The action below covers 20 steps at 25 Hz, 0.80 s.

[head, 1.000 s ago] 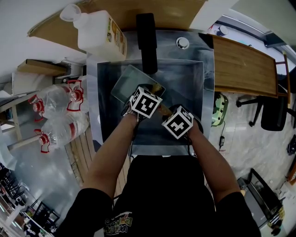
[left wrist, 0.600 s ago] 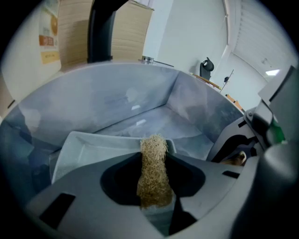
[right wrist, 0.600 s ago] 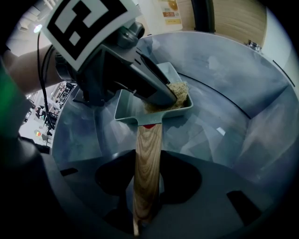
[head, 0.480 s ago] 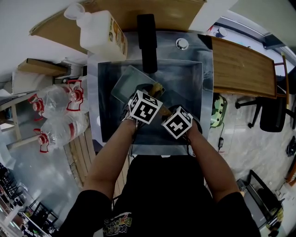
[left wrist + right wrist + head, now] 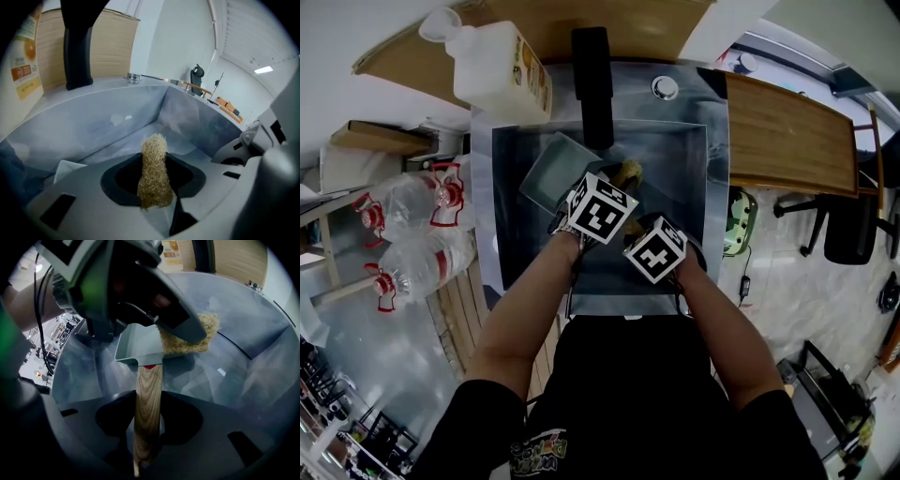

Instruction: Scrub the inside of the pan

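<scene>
A grey-green rectangular pan (image 5: 549, 169) lies tilted in the steel sink (image 5: 686, 178). Its wooden handle (image 5: 147, 411) runs back between the jaws of my right gripper (image 5: 149, 427), which is shut on it. My left gripper (image 5: 154, 190) is shut on a tan loofah scrubber (image 5: 153, 171). In the right gripper view the scrubber (image 5: 190, 339) sits at the pan's (image 5: 135, 347) right side, under the left gripper (image 5: 140, 291). From the head view both marker cubes hang over the sink, the scrubber (image 5: 628, 172) poking out beyond the left one (image 5: 602, 208).
A black faucet (image 5: 592, 84) rises at the sink's back edge, with a large detergent jug (image 5: 497, 64) to its left. Plastic water bottles (image 5: 422, 206) lie left of the sink. A wooden counter (image 5: 792, 136) extends to the right. Sink walls (image 5: 93, 122) close in around both grippers.
The left gripper moved a little nearer, then away and to the right again, and the scrubber now shows further out beyond its cube. The right gripper kept its hold.
</scene>
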Tool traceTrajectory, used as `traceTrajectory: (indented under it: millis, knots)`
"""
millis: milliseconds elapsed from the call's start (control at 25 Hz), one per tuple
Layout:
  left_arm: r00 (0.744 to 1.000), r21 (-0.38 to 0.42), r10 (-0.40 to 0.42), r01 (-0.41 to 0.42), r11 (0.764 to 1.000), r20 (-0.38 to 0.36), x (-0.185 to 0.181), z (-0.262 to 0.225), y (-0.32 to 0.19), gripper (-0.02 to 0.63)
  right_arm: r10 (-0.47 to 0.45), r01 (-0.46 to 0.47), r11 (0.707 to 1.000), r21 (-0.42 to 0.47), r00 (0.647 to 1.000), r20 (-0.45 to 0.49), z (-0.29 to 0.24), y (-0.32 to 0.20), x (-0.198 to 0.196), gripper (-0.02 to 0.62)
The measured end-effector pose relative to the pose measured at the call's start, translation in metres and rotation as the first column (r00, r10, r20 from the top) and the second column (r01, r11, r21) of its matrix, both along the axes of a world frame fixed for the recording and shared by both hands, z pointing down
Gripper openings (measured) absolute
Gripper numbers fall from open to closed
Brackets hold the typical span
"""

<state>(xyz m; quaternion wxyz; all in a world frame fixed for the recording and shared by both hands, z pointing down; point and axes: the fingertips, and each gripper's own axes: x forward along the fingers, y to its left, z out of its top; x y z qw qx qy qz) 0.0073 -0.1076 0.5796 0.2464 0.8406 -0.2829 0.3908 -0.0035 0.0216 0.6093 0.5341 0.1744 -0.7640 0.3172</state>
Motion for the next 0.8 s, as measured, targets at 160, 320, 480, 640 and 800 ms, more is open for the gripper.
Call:
traceTrajectory:
  millis: [160,320,480,640,800]
  knots:
    - [0.998,0.064,-0.002,-0.002,0.998,0.065,-0.014,0.005,-0.016,0.144,0.001,-0.001,1.0,-0.002,1.0,-0.001,0.0,0.0,0.001,0.16]
    - [0.996,0.076,-0.027,0.02,0.997,0.091,-0.027,0.007,-0.028,0.144,0.003,-0.003,1.0,-0.007,1.0,0.0,0.001,0.001,0.001,0.16]
    - [0.992,0.093,-0.056,0.045,0.995,0.111,-0.04,0.006,-0.039,0.144,0.004,-0.004,1.0,-0.005,1.0,0.001,0.0,0.0,0.001,0.16]
    - [0.987,0.117,-0.095,0.081,0.99,0.129,-0.057,0.007,-0.051,0.144,0.003,-0.003,1.0,-0.005,1.0,-0.003,0.0,0.0,0.002,0.158]
    - [0.977,0.151,-0.142,0.118,0.981,0.16,-0.08,0.005,-0.067,0.144,0.005,-0.005,1.0,-0.011,1.0,-0.001,0.0,0.0,0.001,0.16]
